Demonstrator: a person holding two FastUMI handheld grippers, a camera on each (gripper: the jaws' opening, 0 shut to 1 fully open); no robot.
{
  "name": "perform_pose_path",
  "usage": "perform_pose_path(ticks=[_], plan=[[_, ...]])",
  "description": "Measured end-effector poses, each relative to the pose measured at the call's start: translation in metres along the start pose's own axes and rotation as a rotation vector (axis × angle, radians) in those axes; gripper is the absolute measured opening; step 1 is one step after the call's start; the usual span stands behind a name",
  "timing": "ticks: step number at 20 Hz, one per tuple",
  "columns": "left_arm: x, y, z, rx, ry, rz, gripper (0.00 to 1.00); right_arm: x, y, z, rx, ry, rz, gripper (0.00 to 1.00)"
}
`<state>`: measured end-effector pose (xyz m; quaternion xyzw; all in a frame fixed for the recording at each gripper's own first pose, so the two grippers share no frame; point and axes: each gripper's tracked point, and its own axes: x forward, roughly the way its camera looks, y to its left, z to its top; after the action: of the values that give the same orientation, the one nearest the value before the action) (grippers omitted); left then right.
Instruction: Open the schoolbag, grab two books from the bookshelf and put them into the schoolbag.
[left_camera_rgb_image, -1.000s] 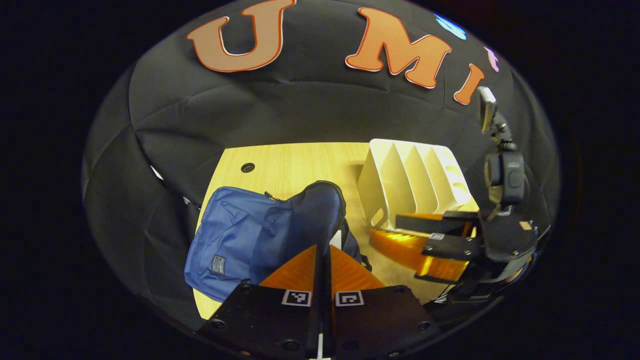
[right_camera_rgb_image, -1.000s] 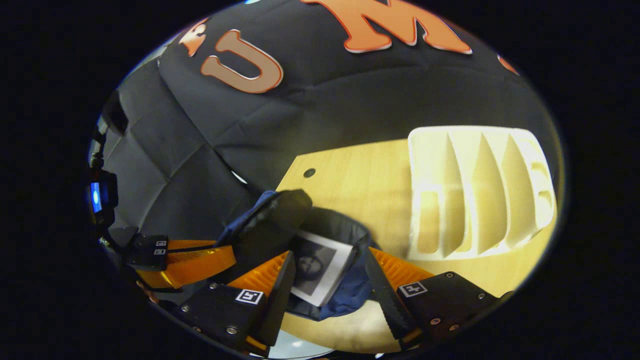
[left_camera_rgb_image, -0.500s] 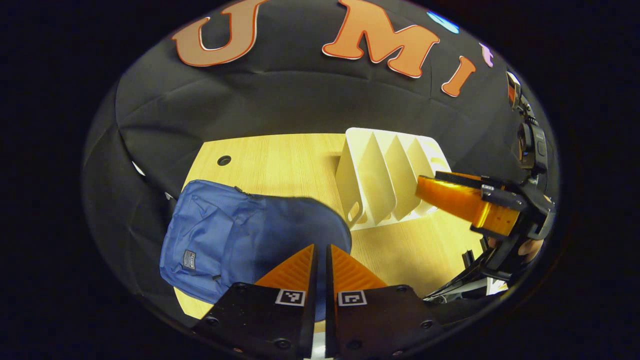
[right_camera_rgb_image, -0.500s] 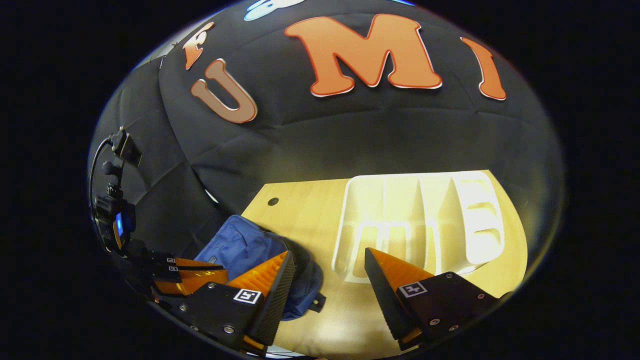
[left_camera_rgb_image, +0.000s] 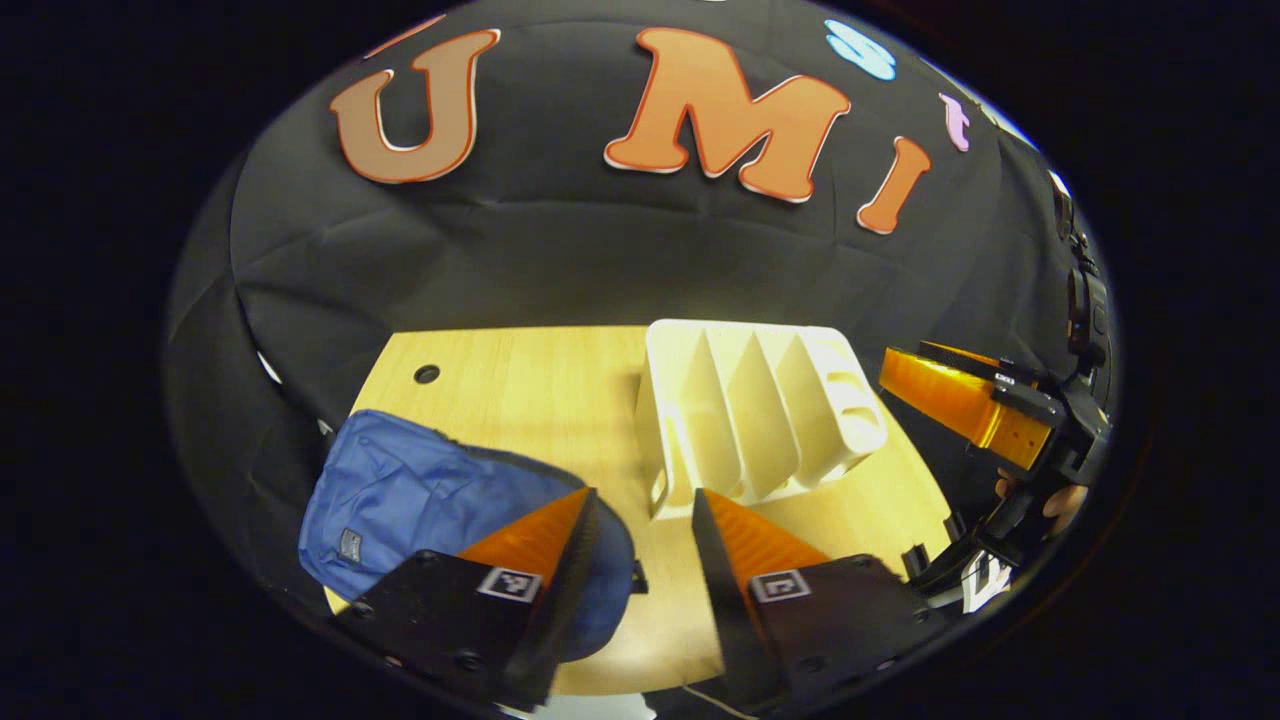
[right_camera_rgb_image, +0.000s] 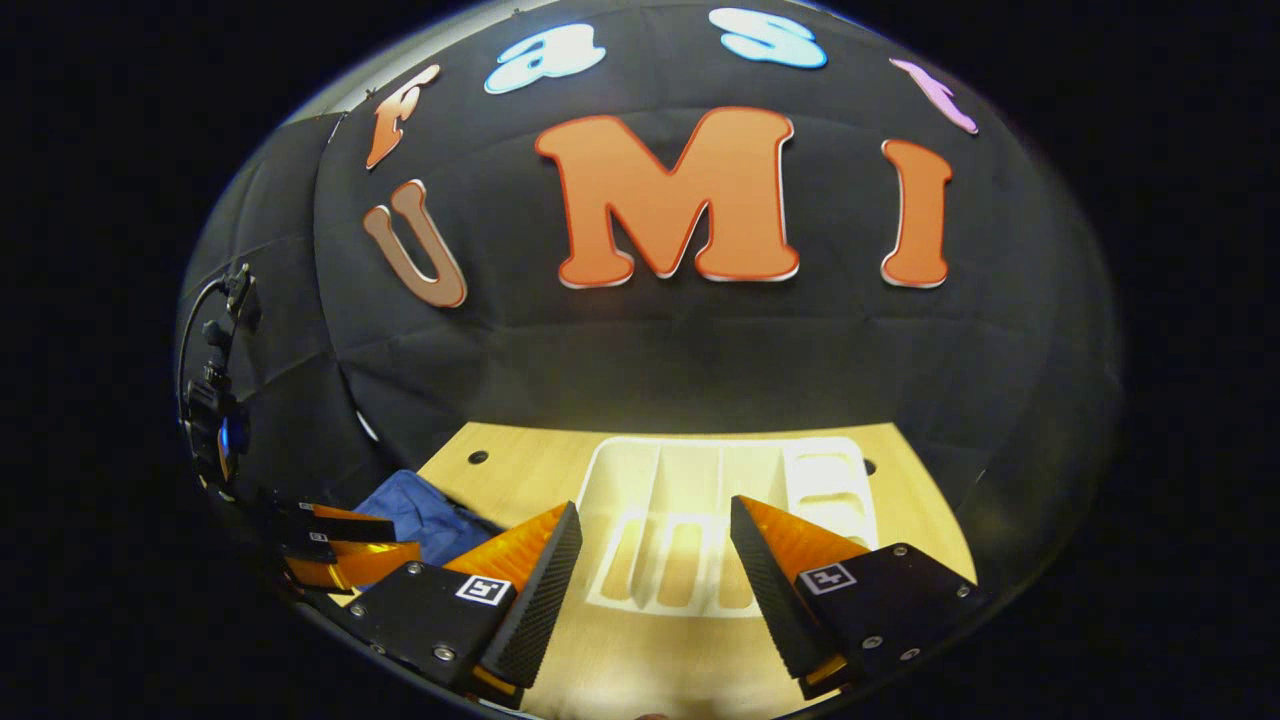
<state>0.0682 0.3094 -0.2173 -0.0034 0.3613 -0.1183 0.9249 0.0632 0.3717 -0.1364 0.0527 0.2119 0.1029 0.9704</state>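
Schoolbag (left_camera_rgb_image: 420, 500) is lying on the surface (left_camera_rgb_image: 540, 390) beside the bookshelf (left_camera_rgb_image: 760, 410); both tools, left tool (left_camera_rgb_image: 640, 515) and right tool (right_camera_rgb_image: 655, 530), are hovering released, carrying nothing.

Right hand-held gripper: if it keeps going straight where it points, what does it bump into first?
Probably the white bookshelf. The right hand-held gripper is open and the shelf's empty slots sit right between its fingers, on the wooden table. Depth is hard to judge here, so it might touch the table just before the shelf.

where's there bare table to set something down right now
Bare wood lies between the blue schoolbag and the white bookshelf, running back to the wall past the table's cable hole. A narrower strip lies in front of the bookshelf. The left edge is crowded by the bag.
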Motion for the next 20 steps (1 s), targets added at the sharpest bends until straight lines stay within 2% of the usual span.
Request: perform_pose_path(ticks=[2,3,4,6,9,16,18,20], plan=[[0.000,-0.015,0.027,0.017,-0.115,0.019,0.88,-0.008,-0.023,0.015,-0.016,-0.059,-0.043,0.94],[-0.002,-0.021,0.038,0.029,-0.175,0.031,0.93,-0.012,-0.030,0.022,-0.016,-0.083,-0.057,1.00],[-0.008,-0.026,0.049,0.040,-0.241,0.046,0.95,-0.018,-0.038,0.028,-0.013,-0.107,-0.070,0.95],[-0.020,-0.043,0.068,0.038,-0.366,0.063,0.99,-0.028,-0.053,0.043,-0.006,-0.168,-0.101,0.95],[-0.031,-0.057,0.088,0.038,-0.511,0.082,0.97,-0.042,-0.070,0.065,-0.004,-0.262,-0.127,0.94],[-0.075,-0.071,0.140,0.024,-0.843,0.143,0.94,-0.070,-0.083,0.097,0.026,-0.392,-0.154,0.94],[-0.088,-0.071,0.150,0.031,-0.895,0.189,0.93,-0.076,-0.084,0.106,0.031,-0.440,-0.165,0.94],[-0.087,-0.073,0.153,0.034,-0.913,0.197,0.93,-0.083,-0.085,0.114,0.017,-0.487,-0.182,0.94]])
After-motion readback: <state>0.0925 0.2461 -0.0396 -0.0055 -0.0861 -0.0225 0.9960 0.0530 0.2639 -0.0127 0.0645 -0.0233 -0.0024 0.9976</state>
